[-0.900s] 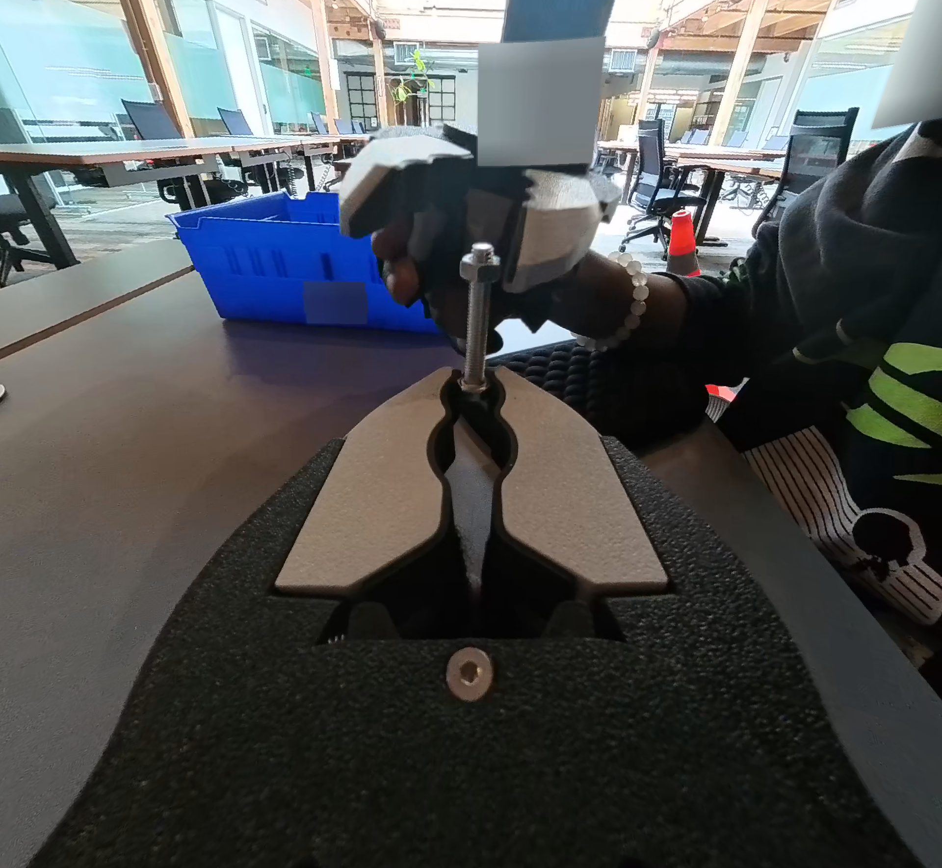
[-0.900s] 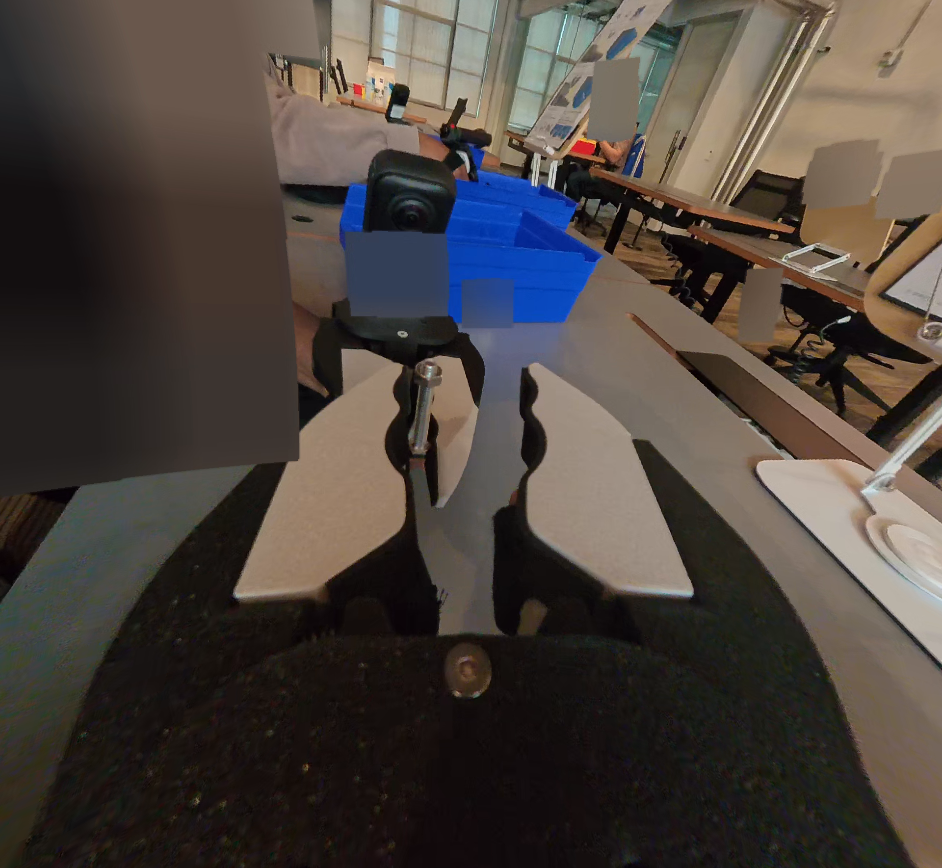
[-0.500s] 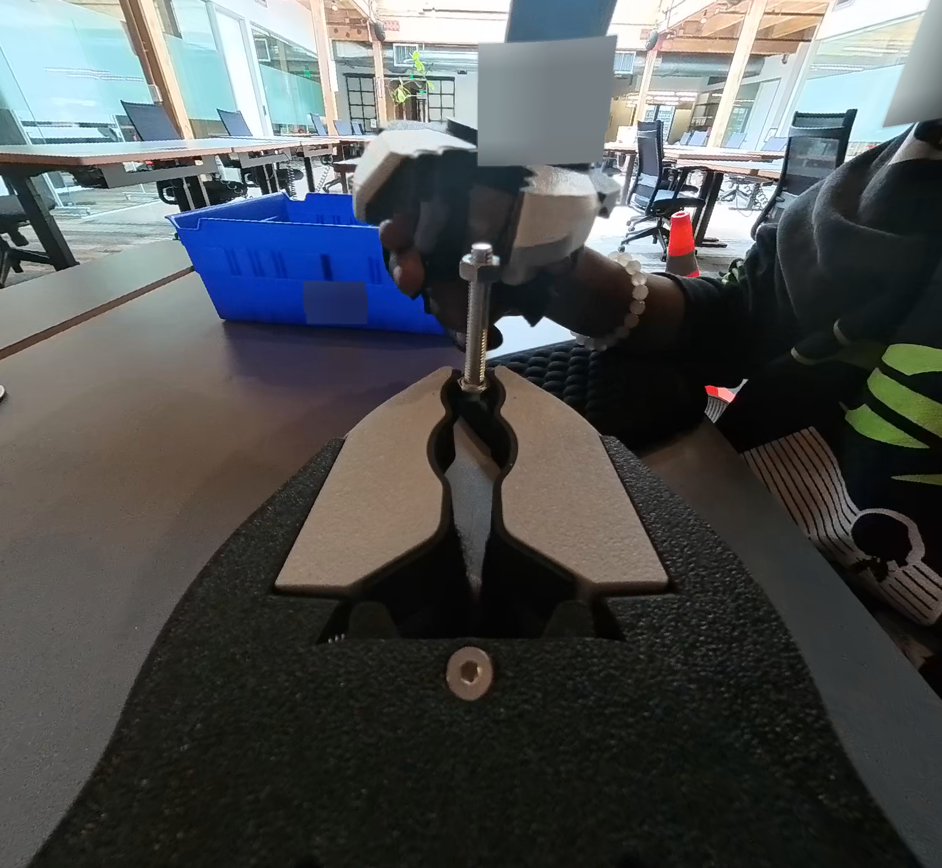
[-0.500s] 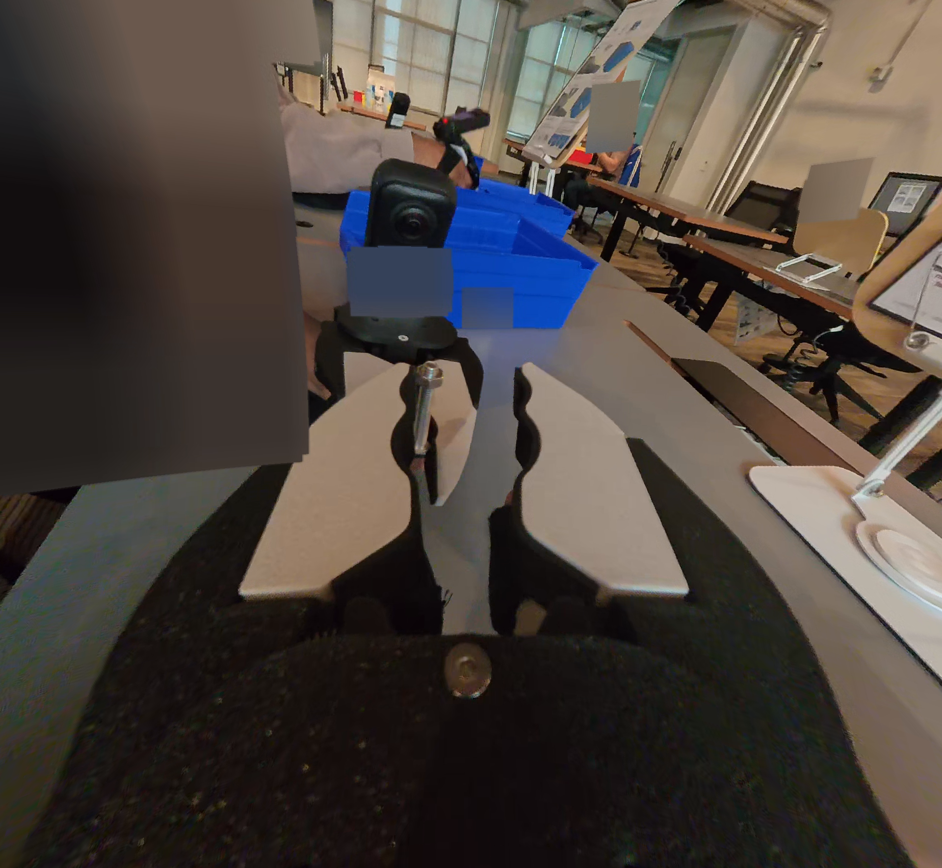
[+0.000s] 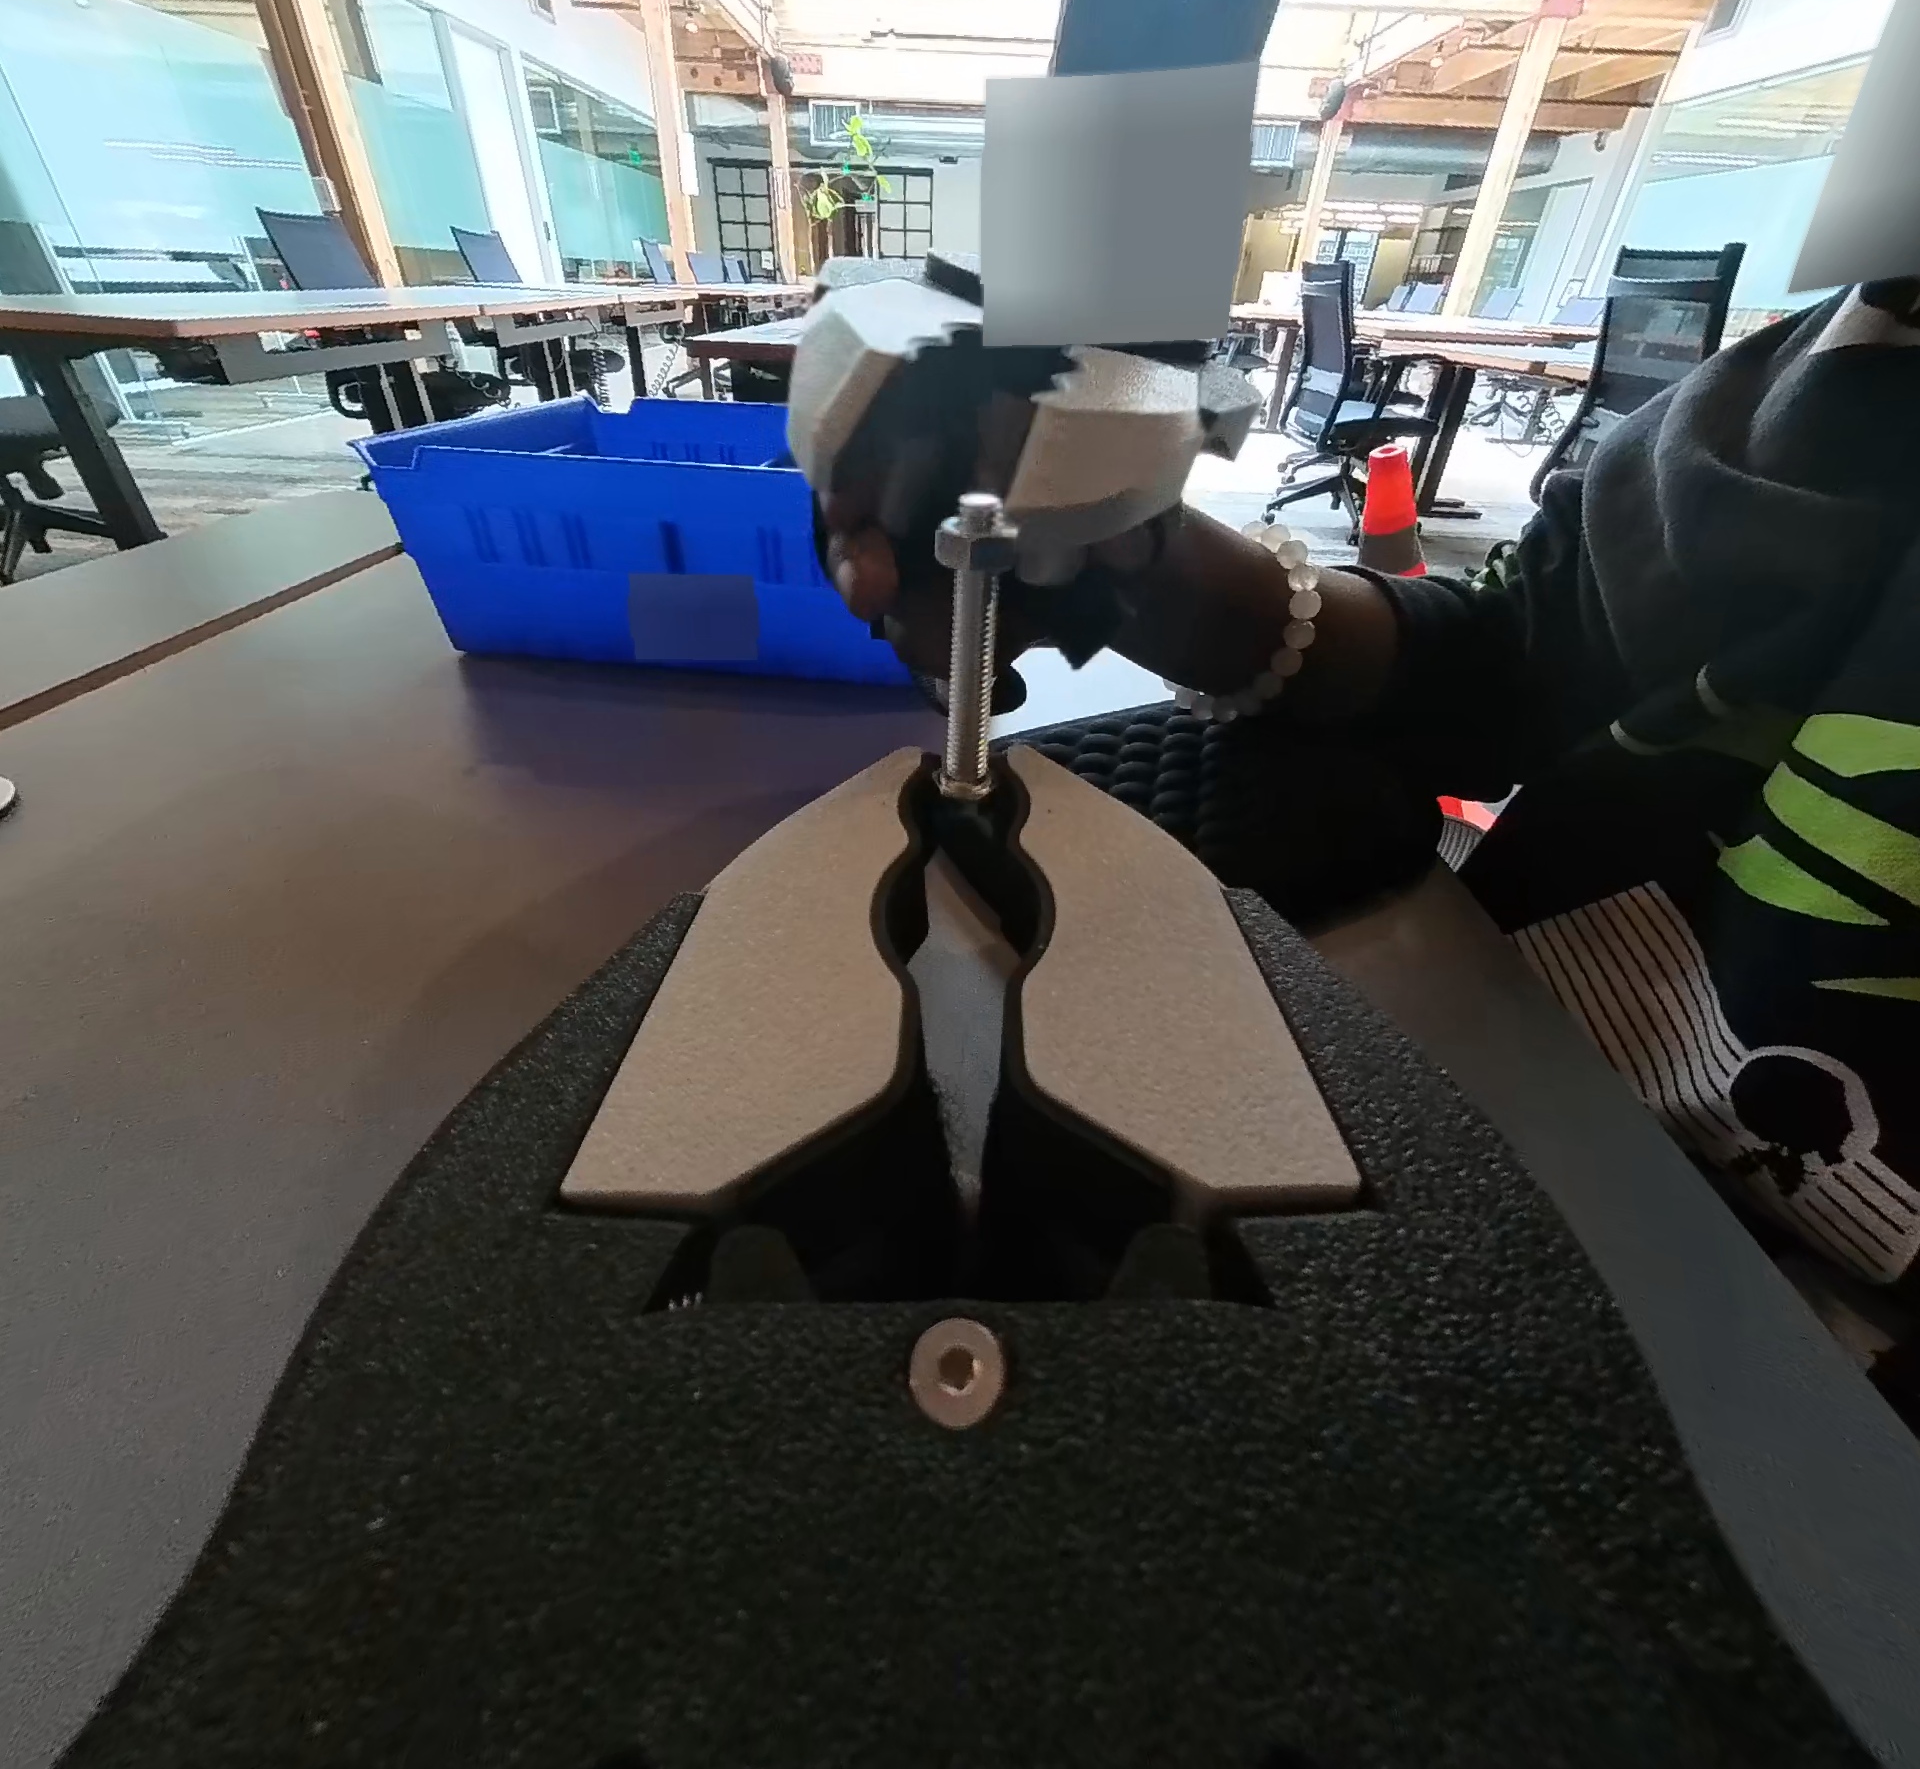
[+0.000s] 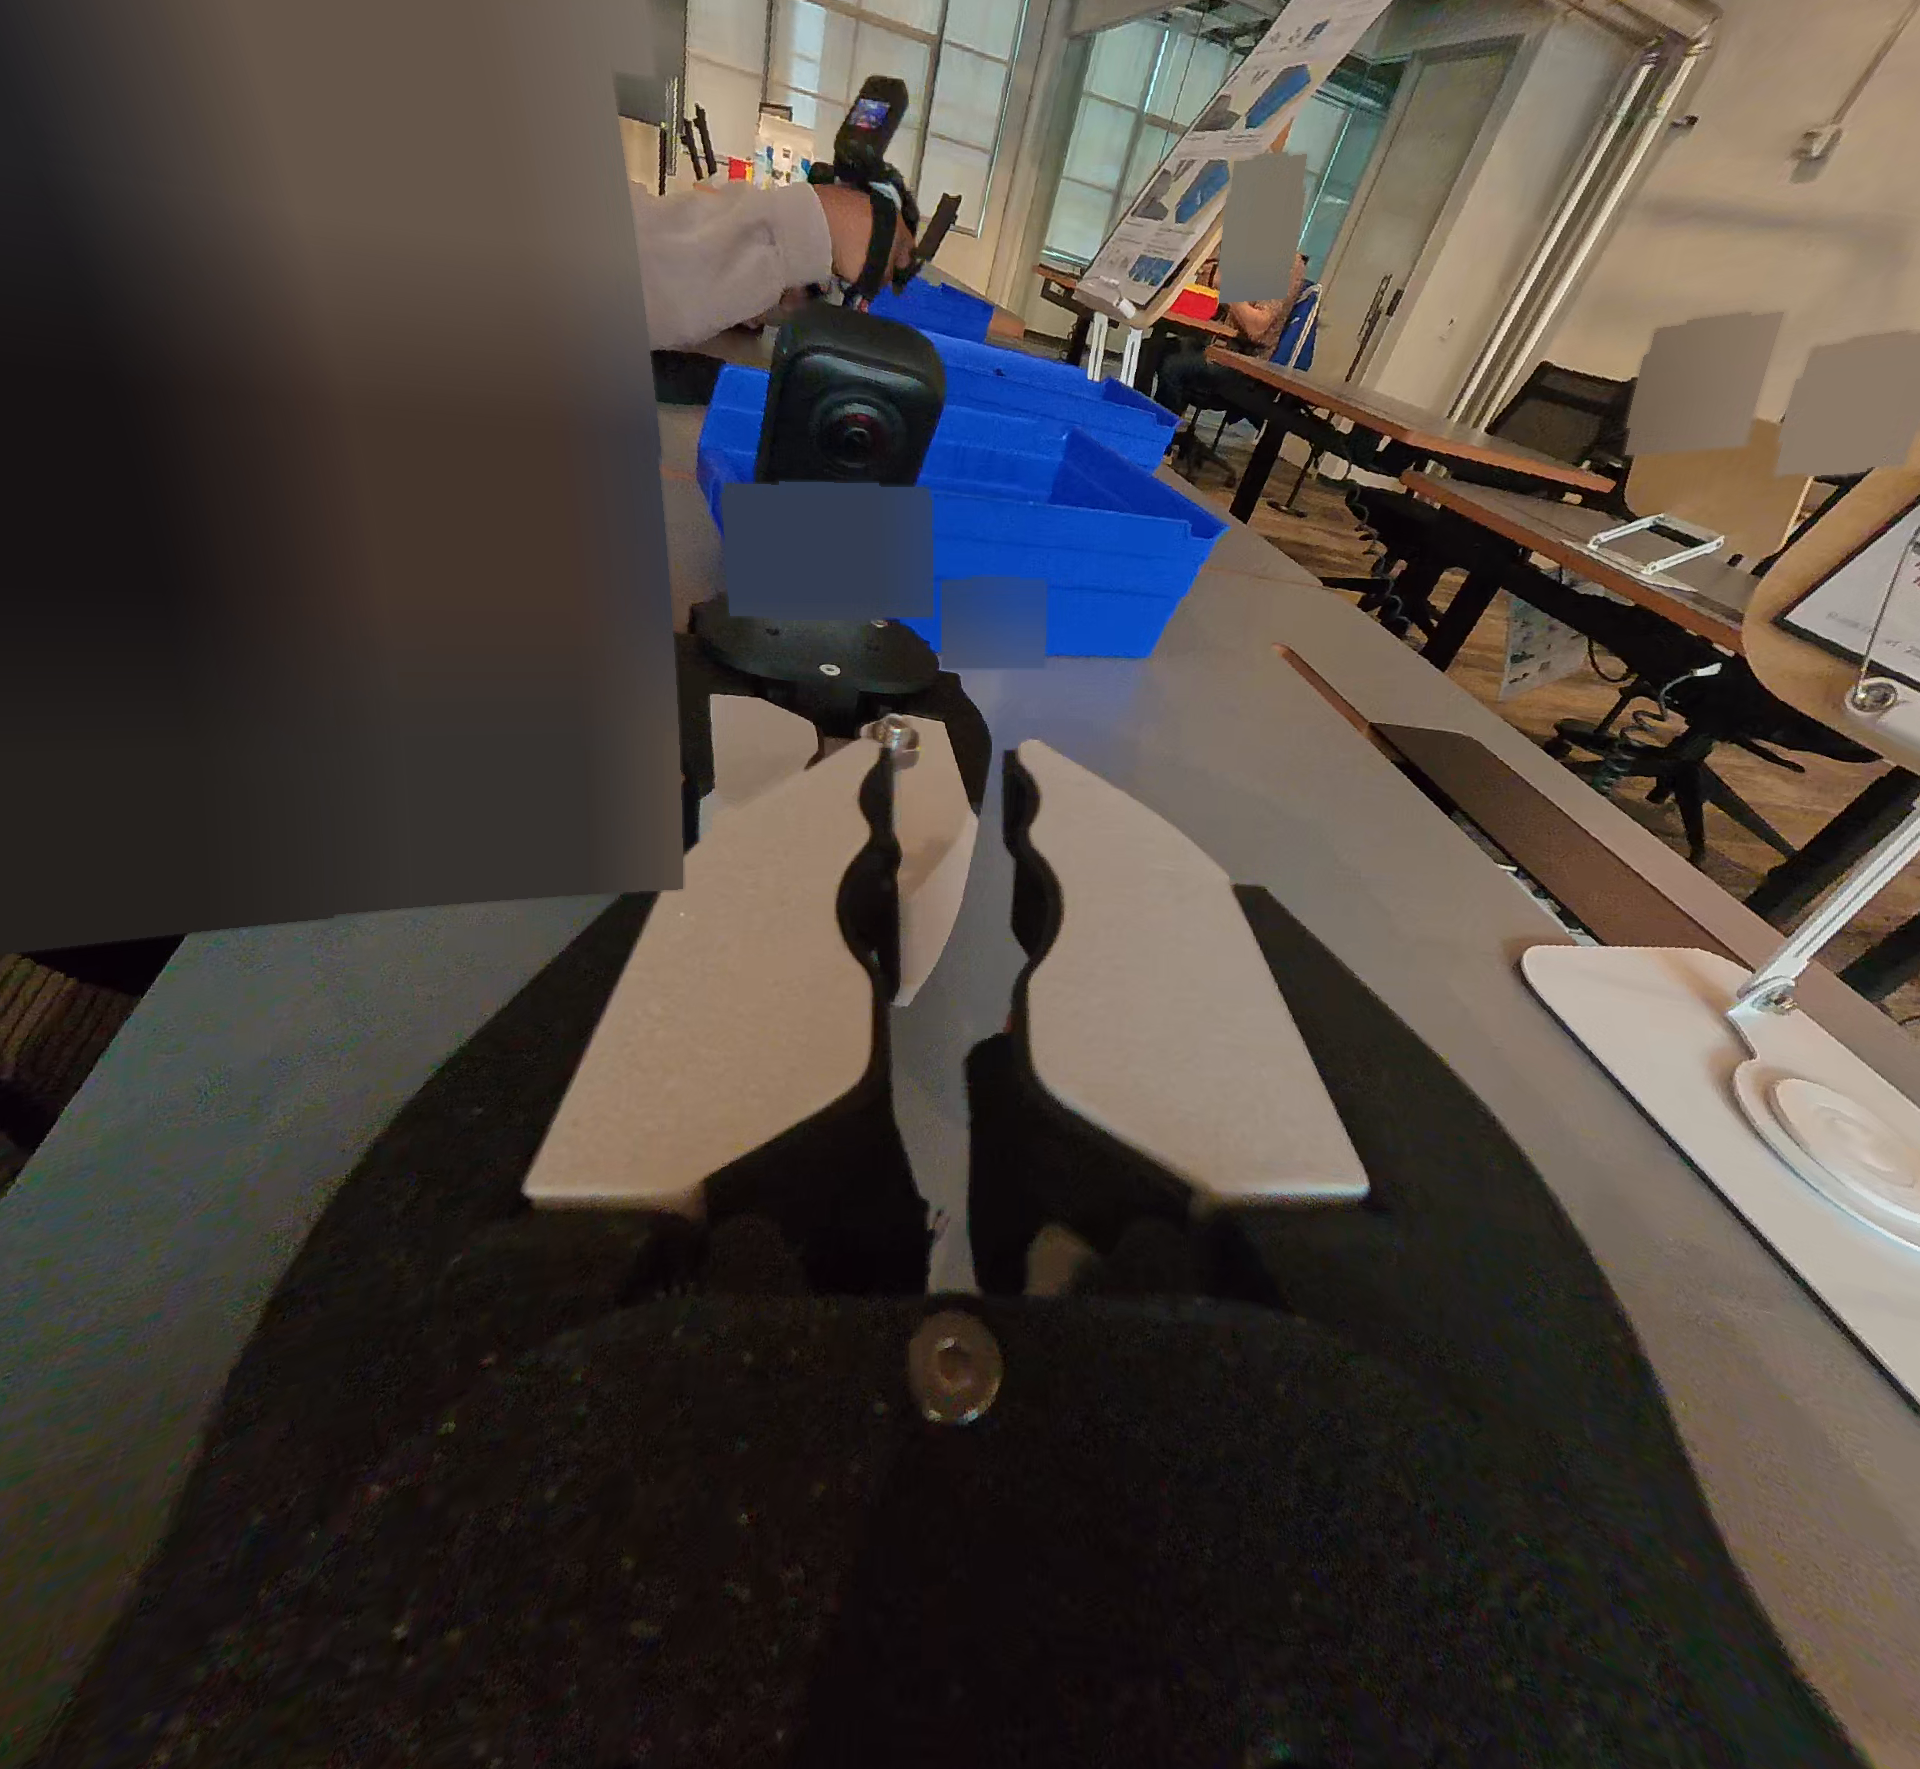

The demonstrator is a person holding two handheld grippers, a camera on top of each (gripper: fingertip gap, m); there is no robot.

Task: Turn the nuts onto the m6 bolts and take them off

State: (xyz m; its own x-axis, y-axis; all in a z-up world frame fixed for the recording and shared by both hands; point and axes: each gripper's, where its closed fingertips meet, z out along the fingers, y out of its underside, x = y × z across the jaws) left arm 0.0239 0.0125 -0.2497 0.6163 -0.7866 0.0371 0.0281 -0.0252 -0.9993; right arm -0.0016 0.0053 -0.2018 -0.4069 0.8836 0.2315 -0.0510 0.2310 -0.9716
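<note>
Standing upright from the tips of the left gripper (image 5: 968, 763), a silver threaded bolt (image 5: 971, 670) has its lower end clamped between the two grey pads, which press on it from both sides. A silver hex nut (image 5: 977, 543) sits near the bolt's top, with a short bit of thread showing above it. To the left of the bolt, a blue plastic bin (image 5: 613, 556) rests on the dark table (image 5: 260, 888). Directly behind the bolt's top, the right gripper (image 5: 1003, 431) comes in from the far side, one grey finger (image 5: 1101, 472) just beside the nut on its right; whether that finger touches the nut cannot be told. Further right, the person's hand (image 5: 1174, 597) with a pale bead bracelet (image 5: 1283, 618) grips that tool, and a dark sleeve (image 5: 1714, 524) fills the edge.

In the right wrist view, its own fingers stand apart with a clear gap between them and nothing gripped. The nut (image 6: 896, 734) shows just past the tip of the left-hand finger (image 6: 758, 940), not between the two. Behind it sit the other tool's black camera (image 6: 852, 400) and the blue bin (image 6: 1091, 535), and at far right a white stand base (image 6: 1714, 1075) lies on the table.
</note>
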